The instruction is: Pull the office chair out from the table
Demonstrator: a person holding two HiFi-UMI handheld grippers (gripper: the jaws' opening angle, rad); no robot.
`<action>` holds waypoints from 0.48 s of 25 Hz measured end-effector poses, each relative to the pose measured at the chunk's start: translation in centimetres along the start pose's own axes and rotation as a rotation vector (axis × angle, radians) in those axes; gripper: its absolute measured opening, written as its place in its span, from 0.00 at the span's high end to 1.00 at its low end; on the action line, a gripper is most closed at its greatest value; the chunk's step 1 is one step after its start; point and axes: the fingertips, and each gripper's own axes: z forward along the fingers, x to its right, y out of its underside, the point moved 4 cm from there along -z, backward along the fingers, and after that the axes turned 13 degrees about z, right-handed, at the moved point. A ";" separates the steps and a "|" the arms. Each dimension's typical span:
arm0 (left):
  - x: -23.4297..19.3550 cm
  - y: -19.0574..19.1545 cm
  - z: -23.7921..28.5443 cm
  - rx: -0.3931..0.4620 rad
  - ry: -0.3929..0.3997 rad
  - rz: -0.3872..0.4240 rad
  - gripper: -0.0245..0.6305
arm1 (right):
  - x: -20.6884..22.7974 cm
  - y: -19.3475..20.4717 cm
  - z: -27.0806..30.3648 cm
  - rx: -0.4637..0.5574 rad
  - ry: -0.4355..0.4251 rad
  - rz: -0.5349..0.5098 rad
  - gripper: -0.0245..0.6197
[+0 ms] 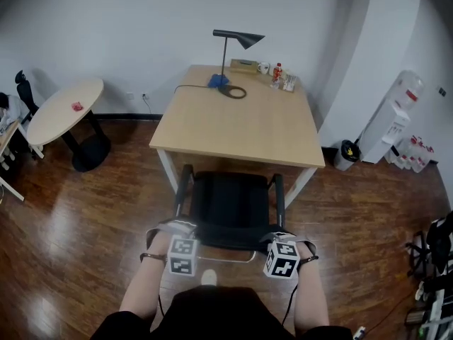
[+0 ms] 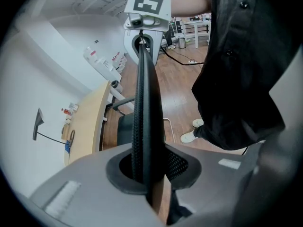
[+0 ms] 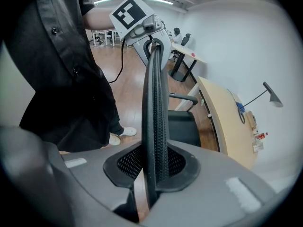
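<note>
the left hand-held gripper point(image 1: 175, 227) and the right hand-held gripper point(image 1: 282, 236) each grip the top edge of the backrest point(image 2: 144, 93), one near each end. i judge this keeps the pull straight, so the chair does not turn. in both, the jaws are closed narrow and pinch the thin mesh edge. the office chair point(image 1: 230, 205) stands on the wooden floor point(image 1: 85, 218) between the person and the bench point(image 1: 241, 129), its seat front just at the bench's near edge. the backrest sits inside the jaws; the seat lies beyond them, toward the bench.
</note>
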 end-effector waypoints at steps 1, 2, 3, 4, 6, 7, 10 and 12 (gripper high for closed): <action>0.3 -0.1 -0.1 0.000 0.000 -0.001 0.86 | -0.3 0.0 0.0 0.000 -0.003 -0.001 0.83; 0.6 -0.2 -0.2 -0.001 0.002 -0.004 0.86 | -0.7 0.0 -0.1 0.001 -0.003 -0.003 0.83; 0.9 -0.3 -0.4 -0.001 0.004 -0.007 0.86 | -0.9 0.0 -0.2 0.003 0.000 -0.006 0.83; 1.1 -0.4 -0.5 -0.001 0.007 -0.011 0.86 | -1.1 0.0 -0.2 0.005 0.006 -0.010 0.83; 1.5 -0.5 -0.7 0.000 0.006 -0.014 0.86 | -1.6 0.1 -0.4 0.007 0.015 -0.018 0.84; 1.8 -0.6 -0.8 0.000 0.002 -0.012 0.86 | -2.0 0.1 -0.4 0.007 0.017 -0.019 0.84; 2.7 -0.9 -1.0 0.002 -0.012 -0.007 0.85 | -3.1 0.3 -0.6 0.003 0.016 -0.013 0.84; 3.3 -1.3 -1.3 0.003 -0.013 -0.004 0.85 | -4.0 0.6 -0.9 0.003 0.010 -0.008 0.84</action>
